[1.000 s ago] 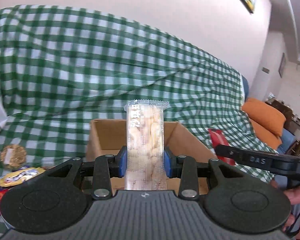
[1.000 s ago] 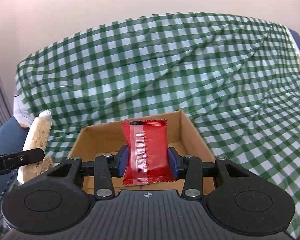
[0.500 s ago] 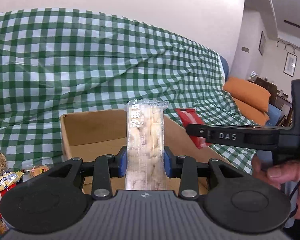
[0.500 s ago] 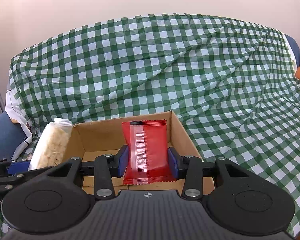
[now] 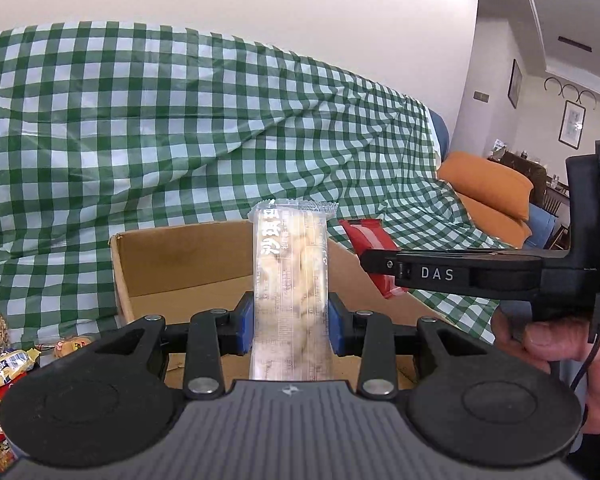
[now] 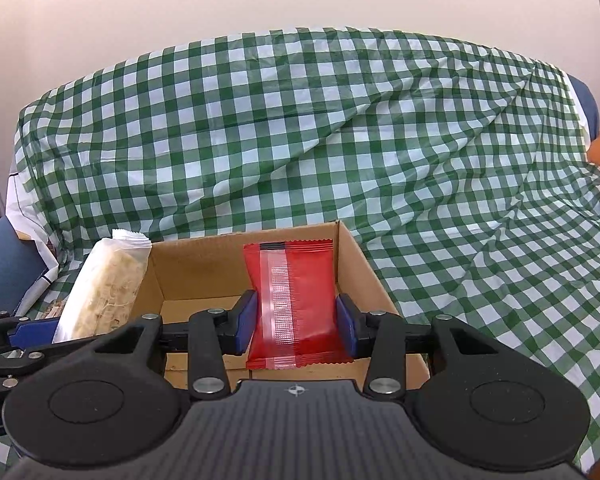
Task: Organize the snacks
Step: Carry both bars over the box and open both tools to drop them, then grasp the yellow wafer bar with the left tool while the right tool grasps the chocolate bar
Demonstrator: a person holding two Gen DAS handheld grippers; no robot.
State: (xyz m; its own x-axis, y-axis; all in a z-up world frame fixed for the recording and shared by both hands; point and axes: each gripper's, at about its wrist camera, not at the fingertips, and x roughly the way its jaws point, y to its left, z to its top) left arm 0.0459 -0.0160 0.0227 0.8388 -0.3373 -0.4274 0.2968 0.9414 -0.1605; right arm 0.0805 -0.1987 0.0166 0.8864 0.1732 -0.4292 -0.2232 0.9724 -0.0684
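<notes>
Both grippers are hovering over the cardboard box [image 6: 204, 268] ahead: the left gripper [image 5: 291, 326] is clamping a clear biscuit pack [image 5: 290, 280], the right gripper [image 6: 296, 318] a red packet [image 6: 294, 300]. Best lowering each inside before letting go.

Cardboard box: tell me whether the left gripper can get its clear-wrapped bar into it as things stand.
Probably yes. The cardboard box is open-topped just ahead of the left gripper, which grips the clear-wrapped bar; the right gripper with its red packet crowds one side.

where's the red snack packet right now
The red snack packet stands upright, pinched in the right gripper, over the open cardboard box; the left gripper's clear pale packet is to its left.
</notes>
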